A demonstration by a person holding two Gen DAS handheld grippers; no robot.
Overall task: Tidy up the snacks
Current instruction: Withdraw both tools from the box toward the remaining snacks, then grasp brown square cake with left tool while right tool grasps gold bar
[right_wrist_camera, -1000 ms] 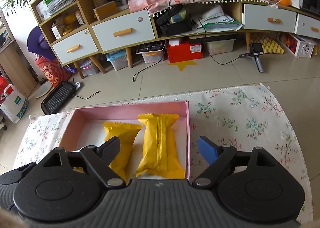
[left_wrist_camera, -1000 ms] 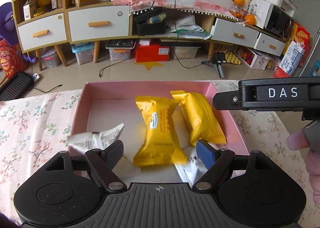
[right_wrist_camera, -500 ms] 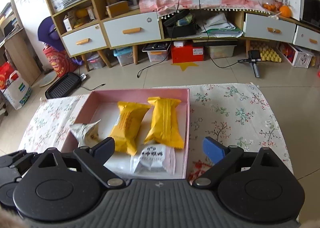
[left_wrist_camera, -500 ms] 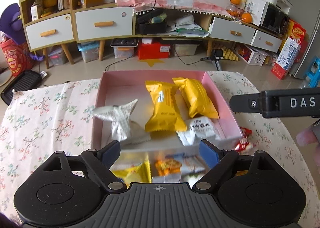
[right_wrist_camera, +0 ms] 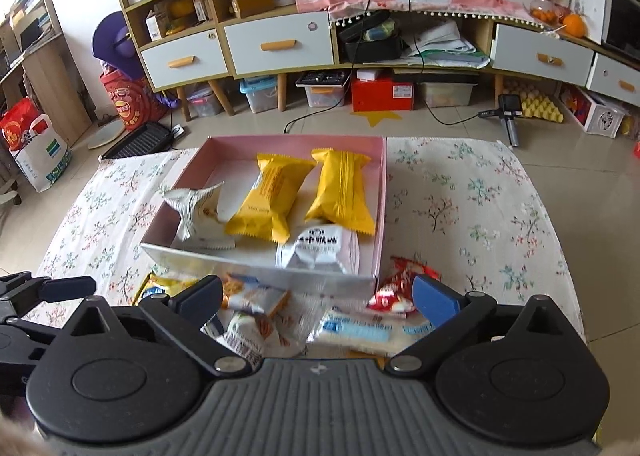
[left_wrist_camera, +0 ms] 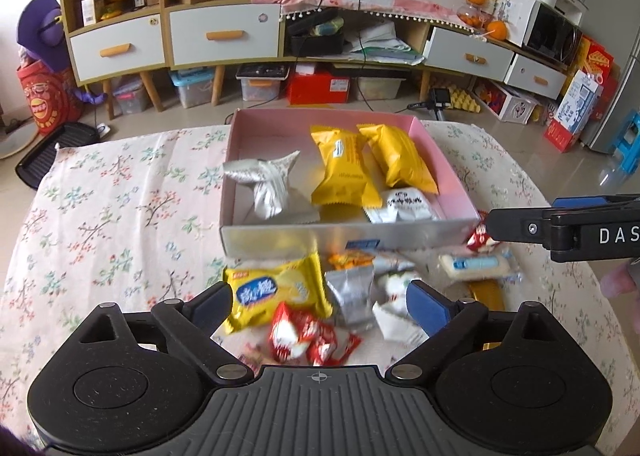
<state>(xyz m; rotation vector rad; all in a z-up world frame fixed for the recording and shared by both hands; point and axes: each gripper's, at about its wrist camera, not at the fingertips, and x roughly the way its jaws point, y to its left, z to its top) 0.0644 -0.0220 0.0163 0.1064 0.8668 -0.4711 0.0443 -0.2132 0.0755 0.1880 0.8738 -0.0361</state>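
A pink box (left_wrist_camera: 448, 160) (right_wrist_camera: 382, 192) on the floral tablecloth holds two yellow packets (left_wrist_camera: 342, 170) (right_wrist_camera: 272, 196), a silver packet (left_wrist_camera: 266, 182) (right_wrist_camera: 196, 212) and a white packet (left_wrist_camera: 404, 206) (right_wrist_camera: 318, 248). Loose snacks lie in front of it: a yellow packet (left_wrist_camera: 272, 292), red wrappers (left_wrist_camera: 308, 340) (right_wrist_camera: 396, 284), silver and white packets (left_wrist_camera: 354, 296), a blue-white bar (left_wrist_camera: 476, 266) (right_wrist_camera: 360, 330). My left gripper (left_wrist_camera: 320, 306) is open and empty above the loose pile. My right gripper (right_wrist_camera: 318, 296) is open and empty over the pile's right side; it also shows in the left wrist view (left_wrist_camera: 560, 226).
The tablecloth (left_wrist_camera: 100, 216) (right_wrist_camera: 472, 208) covers the table to the left and right of the box. Beyond the table's far edge are the tiled floor, shelving with drawers (left_wrist_camera: 224, 34), and storage bins.
Both grippers have drawn back and up from the box, bringing the loose snack pile in front of it into view. The silver packet now lies in the box's left part.
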